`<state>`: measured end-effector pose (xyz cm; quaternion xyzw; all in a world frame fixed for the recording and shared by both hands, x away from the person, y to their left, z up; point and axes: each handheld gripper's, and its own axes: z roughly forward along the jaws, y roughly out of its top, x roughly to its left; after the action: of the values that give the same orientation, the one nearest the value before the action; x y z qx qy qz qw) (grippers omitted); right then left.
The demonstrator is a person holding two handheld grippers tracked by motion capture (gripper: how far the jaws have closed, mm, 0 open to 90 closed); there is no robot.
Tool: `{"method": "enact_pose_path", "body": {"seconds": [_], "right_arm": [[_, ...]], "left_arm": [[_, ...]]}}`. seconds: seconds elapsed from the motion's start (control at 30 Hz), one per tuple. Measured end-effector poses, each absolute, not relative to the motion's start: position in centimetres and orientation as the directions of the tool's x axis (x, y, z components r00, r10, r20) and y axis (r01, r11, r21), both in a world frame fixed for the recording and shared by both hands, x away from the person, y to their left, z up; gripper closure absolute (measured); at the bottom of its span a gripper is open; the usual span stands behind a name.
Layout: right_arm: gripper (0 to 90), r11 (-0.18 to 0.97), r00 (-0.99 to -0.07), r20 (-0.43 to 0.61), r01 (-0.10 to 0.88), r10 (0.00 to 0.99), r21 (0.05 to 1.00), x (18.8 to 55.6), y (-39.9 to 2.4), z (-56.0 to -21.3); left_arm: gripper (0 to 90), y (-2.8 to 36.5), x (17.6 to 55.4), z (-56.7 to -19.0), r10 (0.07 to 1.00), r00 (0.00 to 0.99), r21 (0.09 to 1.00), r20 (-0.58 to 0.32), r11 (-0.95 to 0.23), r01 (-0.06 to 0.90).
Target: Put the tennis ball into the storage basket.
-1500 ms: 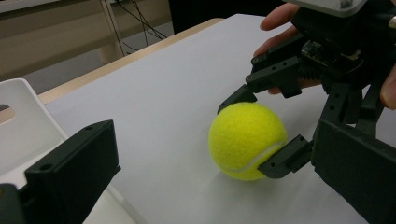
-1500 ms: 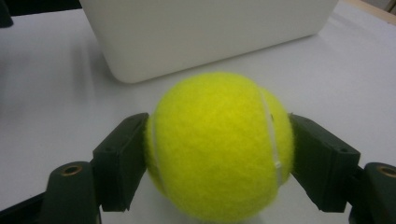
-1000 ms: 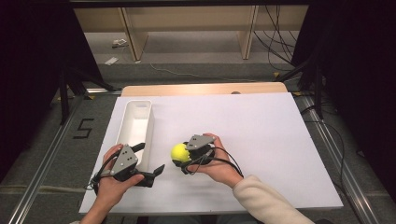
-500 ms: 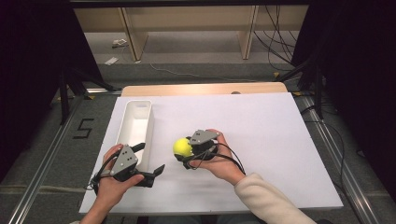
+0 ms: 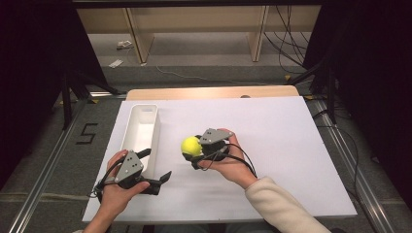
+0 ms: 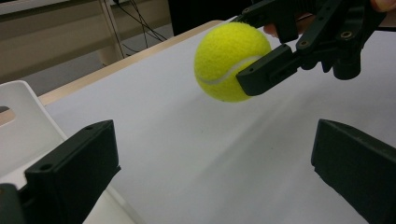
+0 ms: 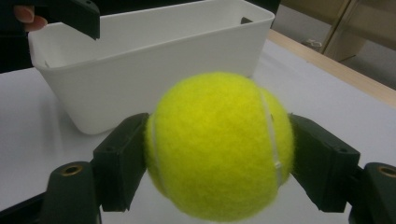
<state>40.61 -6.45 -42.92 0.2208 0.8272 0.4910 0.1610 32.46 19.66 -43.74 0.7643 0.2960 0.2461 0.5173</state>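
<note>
Between right hand-held gripper [image 7: 219, 154] jaws: tennis ball [image 7: 219, 144]

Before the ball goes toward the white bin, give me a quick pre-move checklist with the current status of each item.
1. Right gripper shut on the tennis ball, a jaw on each side: ok.
2. Ball lifted off the white table sheet: ok, seen in the left gripper view.
3. White bin open-topped and upright: ok.
4. Bin empty inside: cannot tell; part of its floor is hidden.
5. Left gripper open and apart from the ball: ok.
6. Left gripper clear of the bin's near end: not ok, it sits right beside it.
</note>
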Motion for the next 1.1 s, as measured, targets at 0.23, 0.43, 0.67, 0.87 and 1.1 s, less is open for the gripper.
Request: {"method": "enact_pose_path", "body": {"seconds": [0.23,0.43,0.67,0.87,1.1], "right_arm": [[26.1,0.412,-0.849,-0.05,0.202,0.525,0.889,40.8,-6.1,-42.4],[26.0,0.411,-0.851,-0.054,0.197,0.523,0.89,40.9,-5.7,-42.3],[26.0,0.404,-0.848,-0.061,0.187,0.527,0.895,41.1,-5.5,-41.8],[26.0,0.399,-0.848,-0.06,0.183,0.526,0.899,41.3,-5.4,-41.5],[26.1,0.396,-0.847,-0.063,0.18,0.528,0.9,41.4,-5.3,-41.3]], "left_arm": [[0.4,19.7,32.5,-43.7,0.708,0.703,0.937,0.066,-0.285,0.199],[0.4,19.7,32.4,-43.7,0.707,0.704,0.937,0.068,-0.288,0.199],[0.4,19.6,32.4,-43.7,0.705,0.706,0.937,0.067,-0.287,0.198],[0.4,19.7,32.4,-43.7,0.706,0.705,0.938,0.066,-0.286,0.198],[0.4,19.6,32.4,-43.7,0.706,0.705,0.938,0.064,-0.283,0.198]]}}
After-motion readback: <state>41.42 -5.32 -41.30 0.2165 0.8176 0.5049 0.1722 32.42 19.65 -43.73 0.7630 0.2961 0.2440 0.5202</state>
